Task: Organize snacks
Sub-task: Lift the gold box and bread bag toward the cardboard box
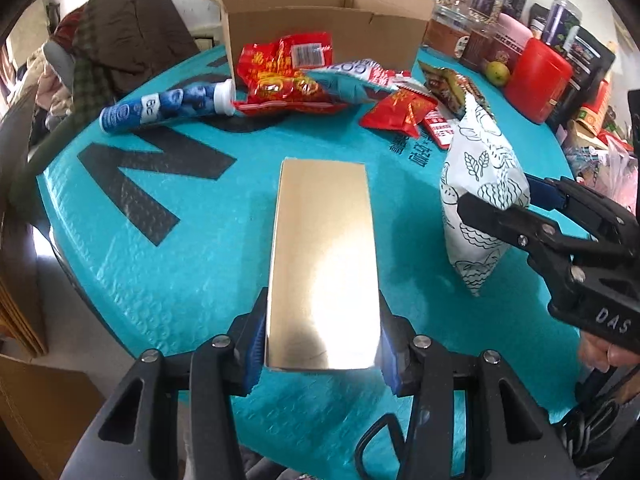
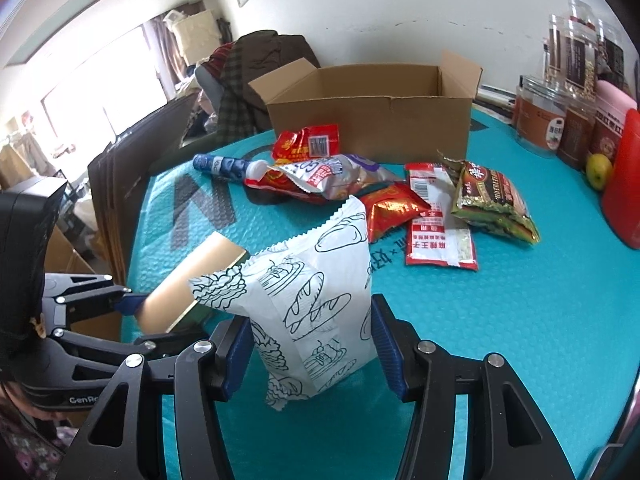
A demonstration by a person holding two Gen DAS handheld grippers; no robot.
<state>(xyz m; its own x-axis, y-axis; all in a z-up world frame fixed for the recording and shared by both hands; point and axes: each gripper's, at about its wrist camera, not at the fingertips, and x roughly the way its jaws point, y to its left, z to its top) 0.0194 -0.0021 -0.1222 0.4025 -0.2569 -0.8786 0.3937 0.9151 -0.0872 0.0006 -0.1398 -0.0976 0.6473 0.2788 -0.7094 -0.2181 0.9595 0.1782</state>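
Note:
A shiny gold box (image 1: 324,260) sticks out forward from my left gripper (image 1: 322,344), whose blue pads press on both of its long sides; it hangs over the teal table cover (image 1: 168,264). From the right wrist view the same gold box (image 2: 200,272) and left gripper (image 2: 160,316) show at the lower left. My right gripper (image 2: 312,332) is shut on a white bag printed with bread drawings (image 2: 316,288), held upright. That white bag (image 1: 480,184) and the right gripper (image 1: 504,200) appear at the right of the left wrist view. An open cardboard box (image 2: 368,120) stands at the table's back.
Loose snacks lie before the box: a red bag (image 1: 280,76), a blue tube (image 1: 160,106), a green-gold pack (image 2: 492,204), a red-white sachet (image 2: 436,232). Jars (image 2: 540,120), a red container (image 1: 540,80) and a green fruit (image 2: 599,170) line the right edge. Clothes (image 1: 120,40) pile at left.

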